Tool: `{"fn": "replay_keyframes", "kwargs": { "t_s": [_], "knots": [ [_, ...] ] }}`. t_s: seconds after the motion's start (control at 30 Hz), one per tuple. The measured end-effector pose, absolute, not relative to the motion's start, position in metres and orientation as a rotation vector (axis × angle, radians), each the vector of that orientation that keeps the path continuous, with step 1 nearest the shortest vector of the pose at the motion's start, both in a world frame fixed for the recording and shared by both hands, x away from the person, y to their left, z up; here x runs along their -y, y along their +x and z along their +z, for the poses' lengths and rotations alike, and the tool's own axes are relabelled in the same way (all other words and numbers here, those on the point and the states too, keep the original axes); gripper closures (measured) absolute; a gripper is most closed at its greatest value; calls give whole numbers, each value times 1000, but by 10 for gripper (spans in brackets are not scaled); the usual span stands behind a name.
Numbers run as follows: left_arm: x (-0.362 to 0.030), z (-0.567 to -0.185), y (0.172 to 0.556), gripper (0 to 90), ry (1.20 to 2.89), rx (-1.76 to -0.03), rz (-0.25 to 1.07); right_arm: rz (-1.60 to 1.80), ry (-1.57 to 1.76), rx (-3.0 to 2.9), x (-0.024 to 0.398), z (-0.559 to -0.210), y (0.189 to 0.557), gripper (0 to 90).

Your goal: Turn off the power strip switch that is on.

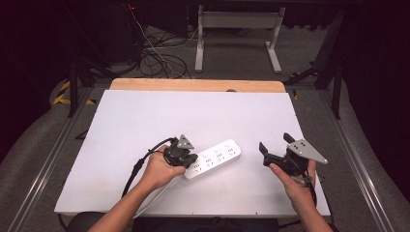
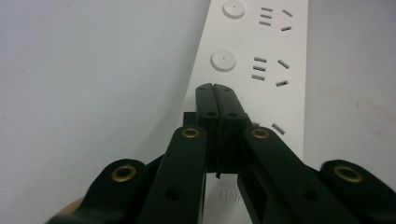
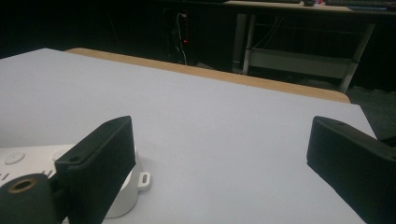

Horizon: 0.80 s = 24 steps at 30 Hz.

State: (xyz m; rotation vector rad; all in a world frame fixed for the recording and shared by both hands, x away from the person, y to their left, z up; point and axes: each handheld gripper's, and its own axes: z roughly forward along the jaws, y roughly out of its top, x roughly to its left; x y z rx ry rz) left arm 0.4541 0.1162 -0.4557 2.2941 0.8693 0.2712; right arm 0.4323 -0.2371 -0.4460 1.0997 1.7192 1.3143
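One faint embossed logo on the power strip (image 2: 261,56), unreadable.

White board (image 1: 145,125) tops my wooden table (image 1: 193,85), whose bare strip shows along the far edge. On the board I see one white power strip (image 1: 215,157), flat, angled, near the front.

A white power strip (image 1: 213,158) lies slantwise on the white table top (image 1: 145,121), its far end pointing right. The left gripper (image 1: 187,159), held in a hand (image 1: 157,169) at the near left, points down onto the strip's near end, jaws together. The right gripper (image 1: 273,145) hovers near right, well apart from the strip, its jaws spread wide. Beyond the table's far edge, cables (image 1: 154,53) sprawl on the floor.
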Motion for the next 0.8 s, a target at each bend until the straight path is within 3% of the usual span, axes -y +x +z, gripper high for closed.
{"fn": "replay_keyframes", "kwargs": {
  "t_s": [0.8],
  "knots": [
    [-115, -455, 453, 900, 2310, -851, 292, 1310, 1104, -1727, 237, -446, 432, 86]
  ]
}}
